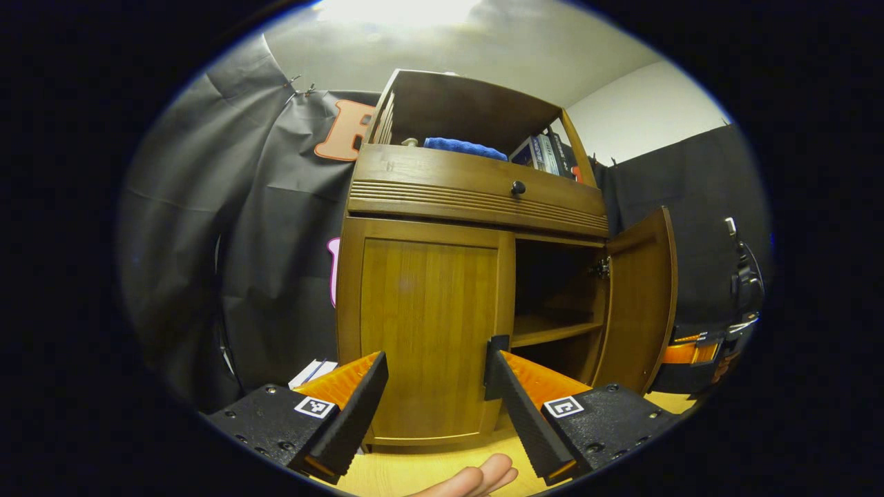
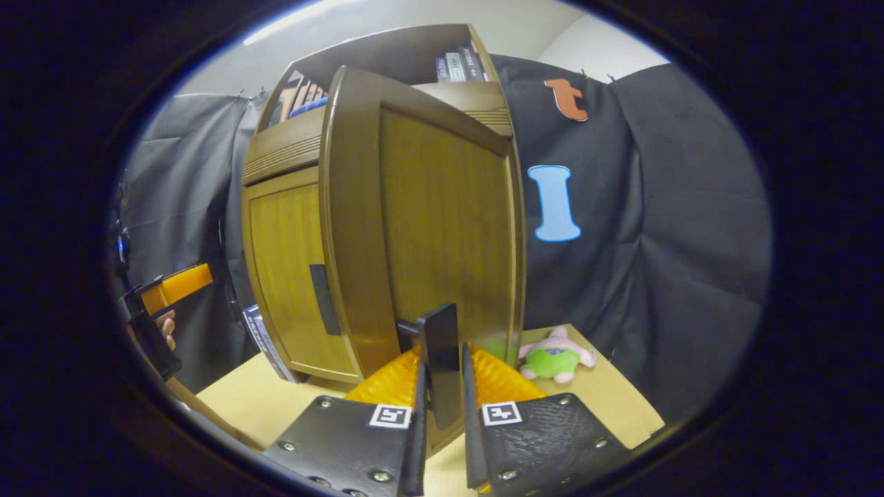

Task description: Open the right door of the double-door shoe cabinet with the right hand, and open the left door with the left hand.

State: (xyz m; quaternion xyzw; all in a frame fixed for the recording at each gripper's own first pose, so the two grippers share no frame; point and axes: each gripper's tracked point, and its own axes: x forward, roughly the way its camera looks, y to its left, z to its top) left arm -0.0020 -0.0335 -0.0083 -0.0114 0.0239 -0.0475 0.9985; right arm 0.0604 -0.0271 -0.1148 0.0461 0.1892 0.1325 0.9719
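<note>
1. Left gripper, low and near in the left gripper view: jaws spread wide, nothing between them, aimed at the closed left door of the shoe cabinet and stopped short of it. Fingertips of a hand at the bottom edge.
2. Left door: shut flush with the frame. Handle seen in the right gripper view as a dark vertical bar on the door's inner edge, beside the centre gap. Best place to take hold by judgement: that bar, pinched across its thickness, then pulled outward in an arc about the left hinges.
3. Likely handling: rigid wooden panel, light on its hinges, smooth varnish offering poor grip on the flat face; slim handle prone to slip out of a shallow pinch.
4. Cabinet middle: drawer with a small round knob above the doors; blue cloth and books on the open top shelf.
5. Right door: swung well open, inner shelf exposed. Right half of the task looks done.
6. Right gripper: jaws nearly closed, clamped on the right door's dark handle, both fingers pressing on it.
7. Far right on the table: small pink and green plush toy, well clear of the door's swing.
</note>
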